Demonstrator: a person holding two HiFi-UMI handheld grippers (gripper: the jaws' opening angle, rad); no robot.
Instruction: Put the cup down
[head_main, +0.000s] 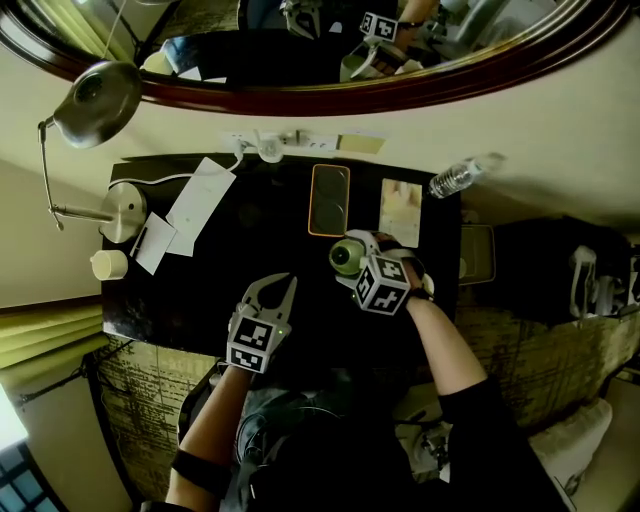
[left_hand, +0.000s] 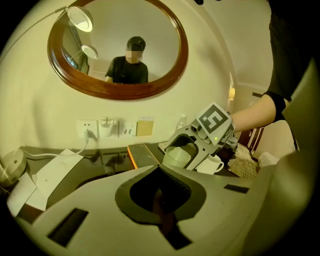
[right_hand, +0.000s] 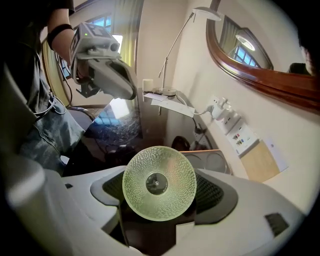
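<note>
My left tongs pressed together and empty, on my side of the orange-rimmed tray, my right tongs pinching the green dimpled cup, above the dark tabletop, just short of that tray

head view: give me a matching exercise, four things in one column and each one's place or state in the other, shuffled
Things
1. green cup
2. left gripper
3. desk lamp
4. water bottle

Places or states
A. lying past the far right corner of the desk
B. shut, with nothing in it
C. gripped in the right gripper, above the desk
D. standing at the desk's left edge

Pairs: 1-C, 2-B, 3-D, 4-A
</note>
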